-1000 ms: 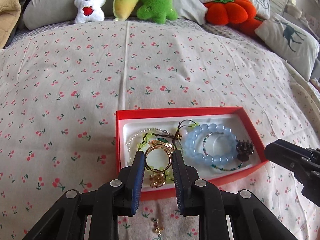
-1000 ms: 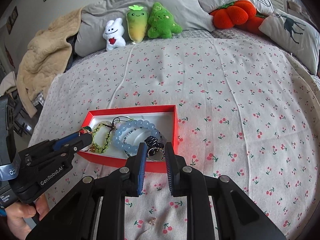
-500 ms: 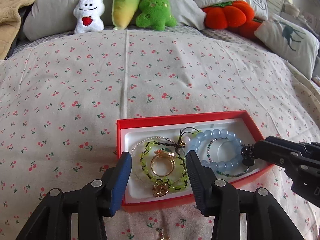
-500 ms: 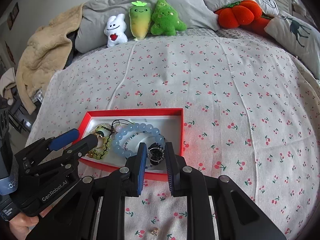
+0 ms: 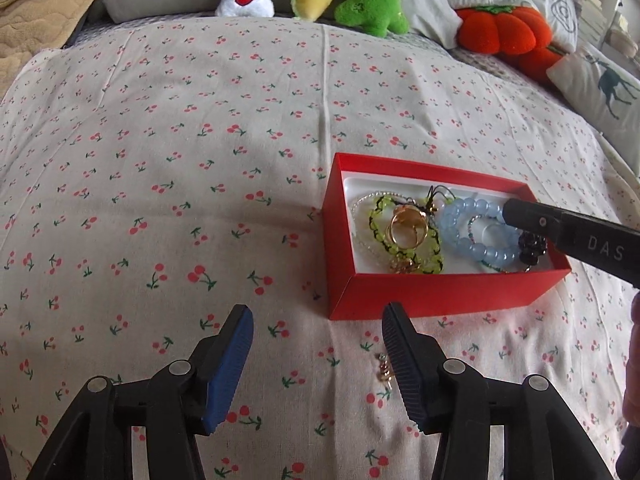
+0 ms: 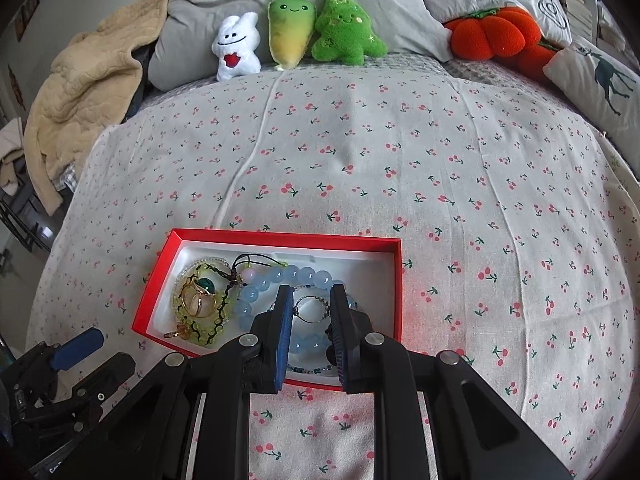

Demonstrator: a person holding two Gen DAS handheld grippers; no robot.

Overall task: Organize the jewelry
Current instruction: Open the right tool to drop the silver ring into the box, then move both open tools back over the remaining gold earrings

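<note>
The red box (image 5: 436, 290) stands on the bed (image 5: 200, 160), on a sheet printed with small cherries. In the left wrist view it lies at about 2 o'clock from the left claw (image 5: 318, 346); in the right wrist view it lies just ahead of the right claw (image 6: 308, 312), whose fingers reach over the near wall of the box.

Inside the box, on the white lining, lie several jewels. A blue bead bracelet (image 5: 460, 236) is in the right half, and a thin ring of small beads (image 6: 312, 300) lies inside it. A yellow-green bracelet (image 5: 378, 216) is in the left half, with gold rings (image 5: 408, 230) on top of it. A dark beaded piece (image 5: 532, 245) is at the right end, close to the right claw's finger.

The left claw has just been opening: its two blue pads are spread wide and nothing is between them. It hangs over the sheet, outside the box. A small gold earring (image 5: 384, 372) lies on the sheet just beside its right finger, in front of the box.

The right claw is narrow, with a small gap between the pads. It is over the blue bracelet, and I cannot tell if it pinches something.

At 12 o'clock, far behind the box, three plush toys (image 6: 296, 34) lean on grey pillows (image 6: 192, 32), and an orange plush pumpkin (image 6: 488, 32) is at 1 o'clock.
</note>
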